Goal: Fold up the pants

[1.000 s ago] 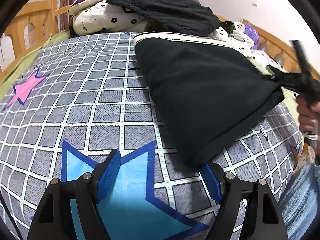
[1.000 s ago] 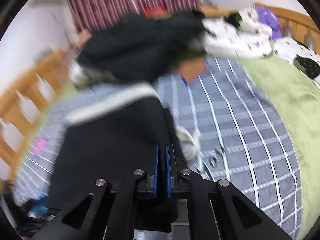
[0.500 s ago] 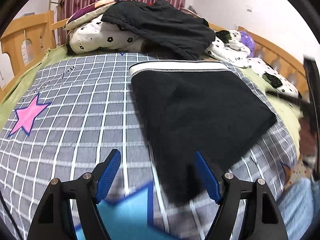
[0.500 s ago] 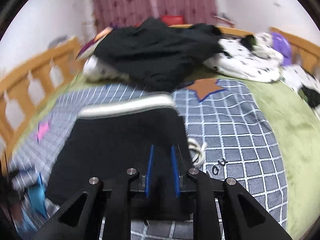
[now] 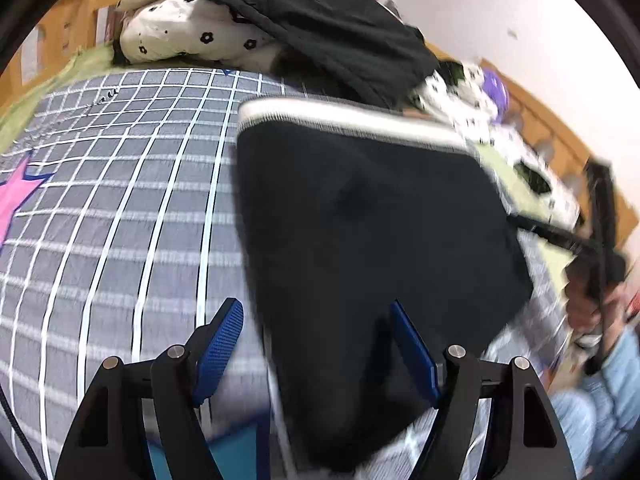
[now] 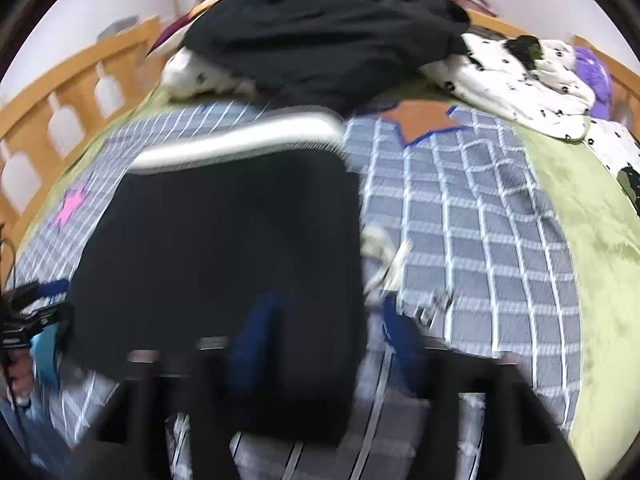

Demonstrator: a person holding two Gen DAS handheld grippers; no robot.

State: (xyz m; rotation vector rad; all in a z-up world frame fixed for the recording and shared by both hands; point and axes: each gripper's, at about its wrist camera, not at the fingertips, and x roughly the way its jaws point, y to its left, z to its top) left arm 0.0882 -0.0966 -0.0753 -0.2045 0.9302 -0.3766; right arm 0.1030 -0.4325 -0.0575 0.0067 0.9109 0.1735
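Pants (image 5: 360,220): matt black fleecy cloth, white ribbed waistband (image 5: 340,114). Bedsheet (image 5: 120,200) smooth woven cloth. Bed rail (image 6: 60,92), upper left: glossy wood.

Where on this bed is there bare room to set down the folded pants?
Free: the checked blanket left of the black pants, up to the pink star, and the checked strip between the pants and the green cover. Crowded: the headboard end, piled with dark clothes and spotted bedding.

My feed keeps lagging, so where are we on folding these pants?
Done: the black pants lie flat on the checked bedspread as a folded panel, white waistband at the far end. In hand: nothing; the left gripper and right gripper are both open at the near edge. Left: probably one more fold towards the waistband.
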